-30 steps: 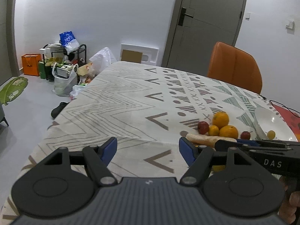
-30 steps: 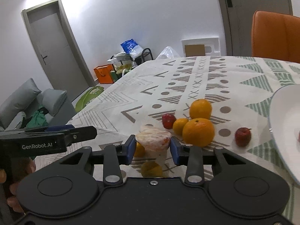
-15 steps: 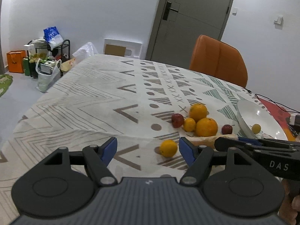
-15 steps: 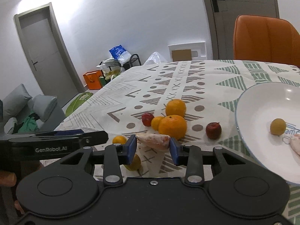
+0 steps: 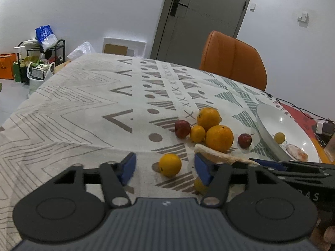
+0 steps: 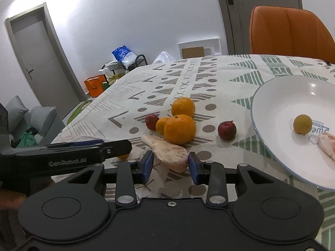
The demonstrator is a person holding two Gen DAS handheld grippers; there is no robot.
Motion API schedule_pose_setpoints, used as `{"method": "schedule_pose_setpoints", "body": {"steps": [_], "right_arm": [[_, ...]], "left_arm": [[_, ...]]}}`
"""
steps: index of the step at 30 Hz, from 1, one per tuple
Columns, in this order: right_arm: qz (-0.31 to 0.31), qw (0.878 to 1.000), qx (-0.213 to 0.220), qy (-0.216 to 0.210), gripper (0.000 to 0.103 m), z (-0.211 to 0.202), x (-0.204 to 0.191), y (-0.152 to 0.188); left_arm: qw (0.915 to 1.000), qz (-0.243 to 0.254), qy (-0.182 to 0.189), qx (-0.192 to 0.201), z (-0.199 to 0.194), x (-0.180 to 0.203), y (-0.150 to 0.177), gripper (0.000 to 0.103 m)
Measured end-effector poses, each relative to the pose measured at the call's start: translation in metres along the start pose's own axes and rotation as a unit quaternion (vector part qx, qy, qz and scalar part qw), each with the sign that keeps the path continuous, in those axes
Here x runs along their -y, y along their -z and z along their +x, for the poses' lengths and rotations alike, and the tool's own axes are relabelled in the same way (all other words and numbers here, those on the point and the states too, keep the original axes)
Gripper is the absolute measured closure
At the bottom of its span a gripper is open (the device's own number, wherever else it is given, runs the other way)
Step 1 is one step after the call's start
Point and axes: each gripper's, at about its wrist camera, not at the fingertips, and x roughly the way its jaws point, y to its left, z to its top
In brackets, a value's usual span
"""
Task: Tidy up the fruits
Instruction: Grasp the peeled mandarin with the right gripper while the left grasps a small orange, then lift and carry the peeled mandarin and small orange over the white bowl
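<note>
Pale pink-white pomelo wedge point(image 6: 167, 153) gripped between the blue pads of the right gripper point(image 6: 170, 165), lifted clear of the patterned tablecloth point(image 6: 188, 79), probably bound for the white plate point(image 6: 278, 96) to the right, where 1 similar wedge point(image 6: 326, 144) and 1 small yellow fruit point(image 6: 302, 124) already lie. Left gripper point(image 5: 165, 165) spread wide and holding nothing, lined up on a small orange point(image 5: 170, 164) nearest it, likely the next pick. Left on the cloth: 2 large oranges point(image 6: 179, 128), 1 smaller one, 2 red fruits point(image 6: 227, 130), clustered beyond the wedge. Readable: "GenRobot.AI" on the left tool's side; "DAS", partly legible, on the right tool; blue print on the plate, mirrored and unreadable.
</note>
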Motion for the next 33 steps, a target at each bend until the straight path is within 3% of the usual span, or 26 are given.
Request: {"method": "schedule_pose_setpoints", "body": {"steps": [1, 4, 15, 23, 33], "right_arm": [[0.002, 1.000, -0.001, -0.001, 0.068, 0.001, 0.001, 0.001], [0.008, 1.000, -0.005, -0.009, 0.068, 0.003, 0.003, 0.002], [-0.002, 1.000, -0.010, -0.016, 0.063, 0.013, -0.003, 0.005], [-0.008, 1.000, -0.013, -0.013, 0.066, 0.013, -0.006, 0.002], [-0.024, 1.000, 0.012, -0.014, 0.067, -0.002, -0.013, -0.002]], "left_arm": [[1.0000, -0.001, -0.001, -0.004, 0.002, 0.000, 0.001, 0.064], [1.0000, 0.001, -0.010, -0.001, 0.005, 0.000, 0.001, 0.081], [0.9997, 0.021, 0.011, -0.003, 0.001, 0.008, 0.005, 0.081], [0.9997, 0.020, 0.012, 0.001, -0.002, 0.009, 0.003, 0.081], [0.9995, 0.019, 0.008, 0.025, -0.018, 0.007, -0.002, 0.081]]}}
